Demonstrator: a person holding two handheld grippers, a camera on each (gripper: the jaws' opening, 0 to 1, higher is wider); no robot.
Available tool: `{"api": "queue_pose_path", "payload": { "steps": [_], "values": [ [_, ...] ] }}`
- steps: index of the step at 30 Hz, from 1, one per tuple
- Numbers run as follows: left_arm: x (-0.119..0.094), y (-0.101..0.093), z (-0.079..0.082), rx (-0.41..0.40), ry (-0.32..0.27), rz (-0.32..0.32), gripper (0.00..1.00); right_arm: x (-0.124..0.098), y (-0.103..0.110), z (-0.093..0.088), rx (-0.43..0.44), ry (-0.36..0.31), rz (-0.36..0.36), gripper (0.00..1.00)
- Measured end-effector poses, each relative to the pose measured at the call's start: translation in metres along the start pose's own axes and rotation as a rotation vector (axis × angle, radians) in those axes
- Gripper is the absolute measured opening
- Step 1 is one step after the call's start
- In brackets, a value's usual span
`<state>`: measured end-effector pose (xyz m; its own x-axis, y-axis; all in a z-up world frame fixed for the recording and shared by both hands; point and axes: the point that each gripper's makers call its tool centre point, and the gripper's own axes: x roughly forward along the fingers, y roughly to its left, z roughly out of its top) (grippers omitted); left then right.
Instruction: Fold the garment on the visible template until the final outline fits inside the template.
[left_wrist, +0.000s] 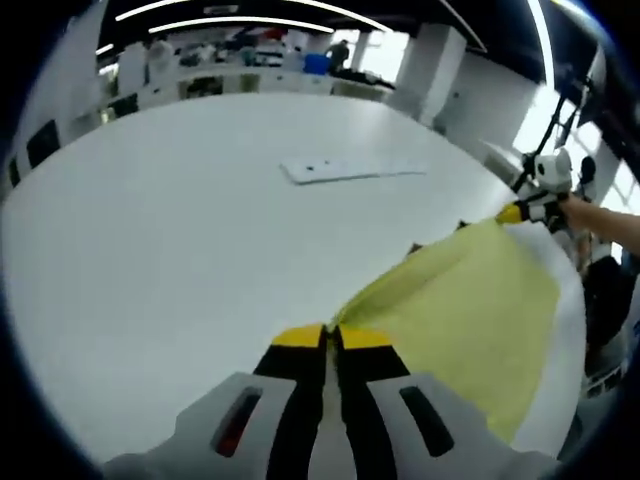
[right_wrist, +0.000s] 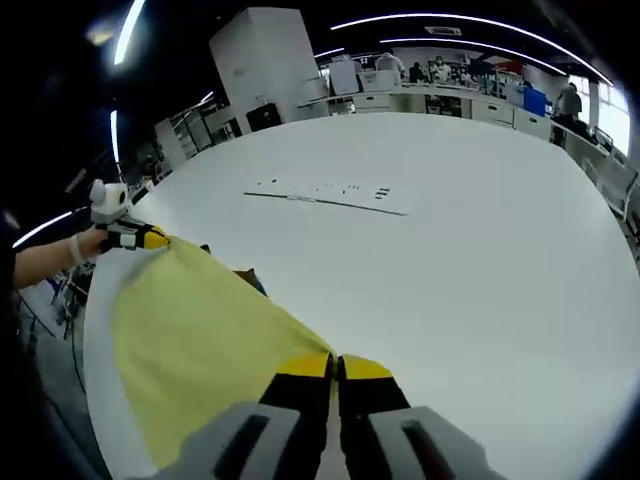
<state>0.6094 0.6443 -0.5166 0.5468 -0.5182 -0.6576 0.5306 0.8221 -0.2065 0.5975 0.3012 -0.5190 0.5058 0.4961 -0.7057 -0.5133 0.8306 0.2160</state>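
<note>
Both tools are clamped on the same yellow garment (left_wrist: 480, 300), one at each end of an edge, so the cloth hangs stretched between them above the near part of the white desk (left_wrist: 180, 220). In the left gripper view the left tool (left_wrist: 327, 340) has its yellow-tipped jaws pressed together with a corner of the fabric drawn into the seam between them, and the cloth fans away to the right toward the right tool (left_wrist: 515, 212), which a person's hand carries at the far corner. The right gripper view mirrors this: the right tool (right_wrist: 335, 368) has its jaws together on the fabric, and the garment (right_wrist: 200, 340) runs off left to the left tool (right_wrist: 150, 238). Holding two corners apart like this seems meant to pull the edge taut and take out slack, so the piece can be laid flat or carried over in a clean fold rather than bunching. Farther up the desk lies a flat white sheet (left_wrist: 350, 168) with small dark marks, seen also in the right gripper view (right_wrist: 330, 193); it may be the template, though I cannot tell for certain. The garment sits well apart from it, so the fold is likely not yet finished.
</note>
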Motion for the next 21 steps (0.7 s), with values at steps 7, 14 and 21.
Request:
{"api": "queue_pose_path", "payload": {
  "steps": [7,14,21],
  "values": [
    [-0.009,0.002,0.004,0.052,-0.03,-0.005,0.25,-0.008,0.005,0.013,-0.042,-0.107,0.028,0.34],
    [-0.021,-0.011,0.01,0.045,-0.07,-0.086,0.46,-0.018,0.013,0.016,-0.067,-0.161,0.05,0.58],
    [-0.032,-0.032,0.009,0.085,-0.088,-0.171,0.8,-0.026,0.029,0.018,-0.101,-0.205,0.092,0.99]
  ]
}}
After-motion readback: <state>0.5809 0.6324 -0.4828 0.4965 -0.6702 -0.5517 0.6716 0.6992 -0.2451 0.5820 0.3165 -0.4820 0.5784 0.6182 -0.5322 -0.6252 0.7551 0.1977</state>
